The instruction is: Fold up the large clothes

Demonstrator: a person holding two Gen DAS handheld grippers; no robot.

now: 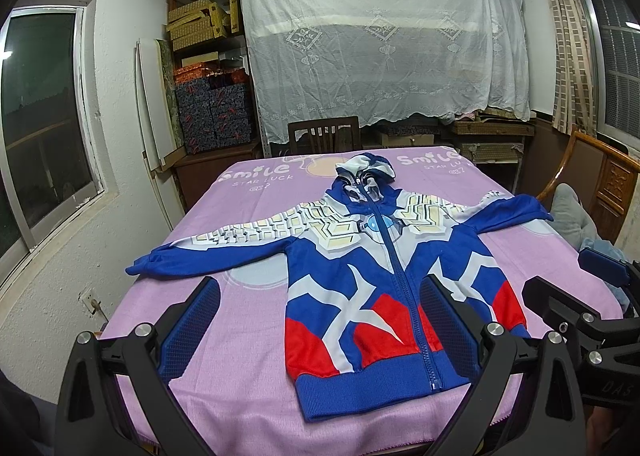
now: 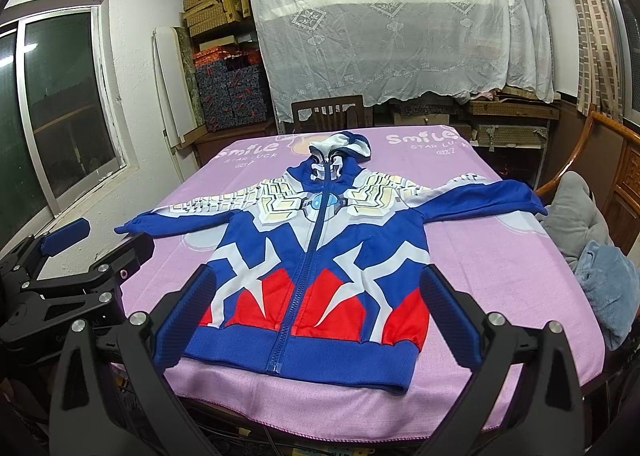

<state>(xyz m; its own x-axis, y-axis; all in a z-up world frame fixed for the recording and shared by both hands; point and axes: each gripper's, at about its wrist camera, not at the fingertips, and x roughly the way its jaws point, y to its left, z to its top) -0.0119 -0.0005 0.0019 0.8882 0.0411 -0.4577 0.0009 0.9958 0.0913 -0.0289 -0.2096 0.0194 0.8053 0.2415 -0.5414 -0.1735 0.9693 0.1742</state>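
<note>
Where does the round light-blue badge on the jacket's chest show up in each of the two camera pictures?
Left wrist view: the badge sits right of centre, above mid-height, on the zipper.
Right wrist view: the badge sits at the centre, about mid-height.
Shared landmark: the hood lies straight beyond the badge in both.

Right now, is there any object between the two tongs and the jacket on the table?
Nothing visible does. The zip-up hooded jacket lies flat, sleeves spread, on the purple tablecloth. Both the left tongs and the right tongs are open, holding nothing, at its blue hem. The cloth around the jacket is bare.
</note>
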